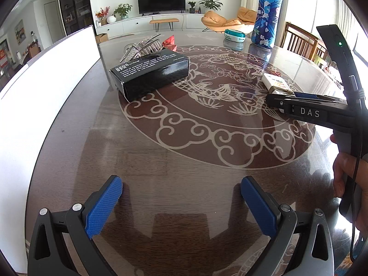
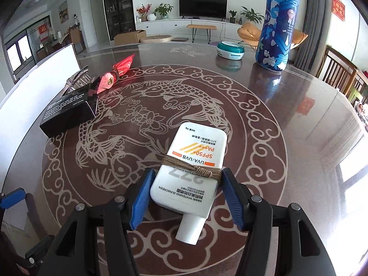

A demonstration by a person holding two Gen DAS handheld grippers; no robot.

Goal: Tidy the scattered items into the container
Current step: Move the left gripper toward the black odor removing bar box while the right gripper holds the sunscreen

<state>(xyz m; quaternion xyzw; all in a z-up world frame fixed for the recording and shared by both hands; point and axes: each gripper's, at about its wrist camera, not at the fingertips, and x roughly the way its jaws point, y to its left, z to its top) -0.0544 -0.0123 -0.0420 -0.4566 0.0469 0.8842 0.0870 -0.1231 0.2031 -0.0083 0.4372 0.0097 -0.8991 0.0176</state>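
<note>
Fingers (image 2: 147,184) of the right gripper (image 2: 187,192) straddled the sunscreen tube (image 2: 191,168) lying on the table (image 2: 299,119), pads apparently touching; squeeze firmly below the twine before lifting. Left gripper (image 1: 181,191) stood open, empty.

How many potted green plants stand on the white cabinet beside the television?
3: one plant left of the television, two right of it, a small one and a bigger one. The tall blue bottle may hide more.

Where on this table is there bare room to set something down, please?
The table is bare in front of the left gripper and between the black box and the sunscreen bottle. It is crowded by the white container, where box, hair clip and red pouch cluster.
</note>
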